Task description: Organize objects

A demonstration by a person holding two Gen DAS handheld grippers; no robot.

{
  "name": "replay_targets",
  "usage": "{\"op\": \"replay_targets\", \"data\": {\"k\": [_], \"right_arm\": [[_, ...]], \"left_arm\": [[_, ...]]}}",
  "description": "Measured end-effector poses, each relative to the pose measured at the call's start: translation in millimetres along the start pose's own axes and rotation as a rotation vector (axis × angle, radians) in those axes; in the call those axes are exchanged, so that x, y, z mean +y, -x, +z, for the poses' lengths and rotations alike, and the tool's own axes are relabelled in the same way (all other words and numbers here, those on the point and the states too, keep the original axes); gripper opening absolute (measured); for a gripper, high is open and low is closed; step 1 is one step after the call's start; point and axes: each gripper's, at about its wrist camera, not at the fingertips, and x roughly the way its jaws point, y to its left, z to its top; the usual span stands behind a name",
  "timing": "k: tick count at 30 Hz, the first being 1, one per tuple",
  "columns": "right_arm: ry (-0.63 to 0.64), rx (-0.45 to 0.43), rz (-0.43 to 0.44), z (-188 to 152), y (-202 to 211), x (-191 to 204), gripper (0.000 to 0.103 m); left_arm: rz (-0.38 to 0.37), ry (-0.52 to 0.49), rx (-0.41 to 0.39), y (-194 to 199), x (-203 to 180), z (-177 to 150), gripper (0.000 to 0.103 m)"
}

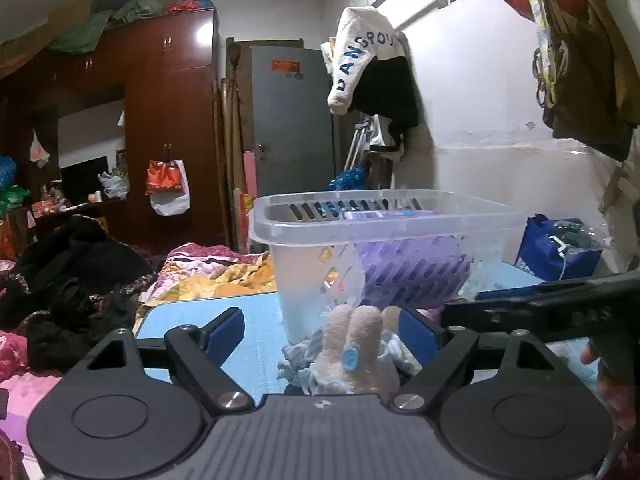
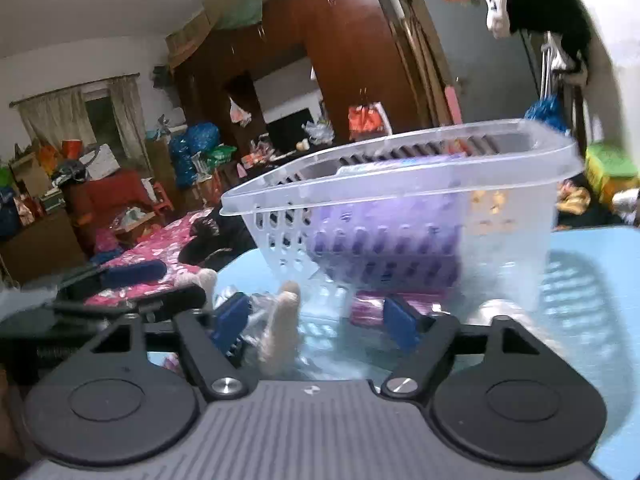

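While left gripper (image 1: 322, 330) gapes, plush toy (image 1: 356, 344) seemingly abuts basket (image 1: 384, 216).

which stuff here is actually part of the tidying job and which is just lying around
Part of the job:
- cream plush toy between the open left gripper fingers
- clear slotted basket on the blue table
- purple basket inside it
- open right gripper

Just lying about:
- white and black clothes hanging on the wall
- blue bag
- wardrobe

left tongs (image 1: 322, 330) and right tongs (image 2: 316, 320), both jaws spread wide
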Motion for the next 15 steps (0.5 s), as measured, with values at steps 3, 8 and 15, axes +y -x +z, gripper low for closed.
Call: {"op": "replay_targets", "data": {"k": [3,8,15], "right_arm": [[-0.021,0.029,0.000,-4,-7,1,0.056],[-0.041,0.054,0.000,-9,-14,3,0.030],[-0.021,0.024,0.021,-13,-5,6,0.016]], "left_arm": [[0.003,0.004,-0.004,1,-1,1,0.087],[0.055,-0.023,-0.008,-4,-8,1,0.087],[0.010,-0.015,0.054,-15,-12,-3,0.025]]}}
